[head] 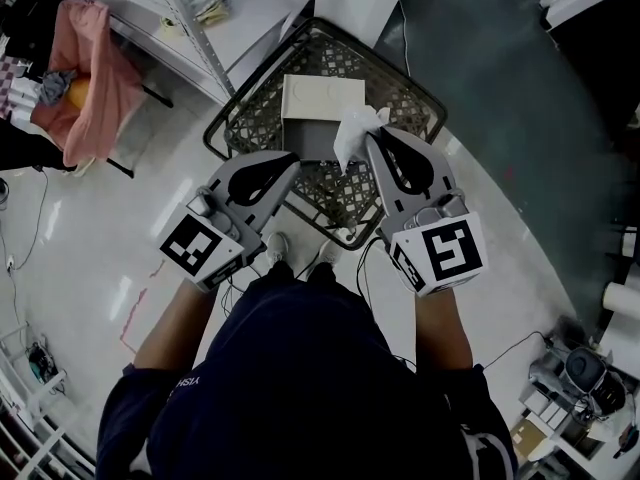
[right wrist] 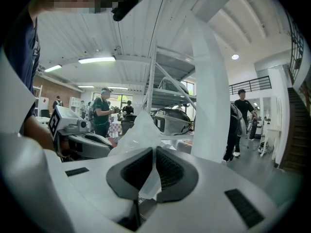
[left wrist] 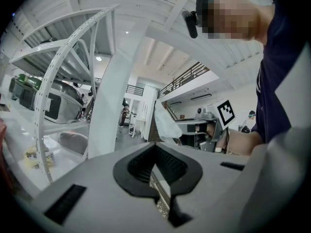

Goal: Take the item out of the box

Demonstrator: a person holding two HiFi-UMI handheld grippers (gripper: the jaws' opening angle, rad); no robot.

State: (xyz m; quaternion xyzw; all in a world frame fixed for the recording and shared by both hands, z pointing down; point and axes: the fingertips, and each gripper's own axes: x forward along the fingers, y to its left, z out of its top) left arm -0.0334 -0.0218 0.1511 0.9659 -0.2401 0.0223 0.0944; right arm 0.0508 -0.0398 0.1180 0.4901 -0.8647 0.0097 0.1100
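**Right fingers hold the bag at the box's edge**

A big bright hall with a shiny pale floor (head: 100, 238); on it stands a black wire table (head: 252, 106).

The right gripper (right wrist: 154, 150) has its fingers squeezed shut on a crinkly white bag (right wrist: 138, 130); the bag sticks up past the fingers. From the head view the bag (head: 357, 128) sits at the right-hand edge of the box (head: 322, 100), which rests in the middle of the table; I cannot tell if its bottom end is inside the box.

The left gripper (left wrist: 155, 148) has its fingers shut on a thin flat edge; this looks like the near left corner of the box, where that gripper (head: 291, 158) meets it.

The right gripper already has the bag, so I think it should pull up and away from the box; the left one looks set to hold the box down.
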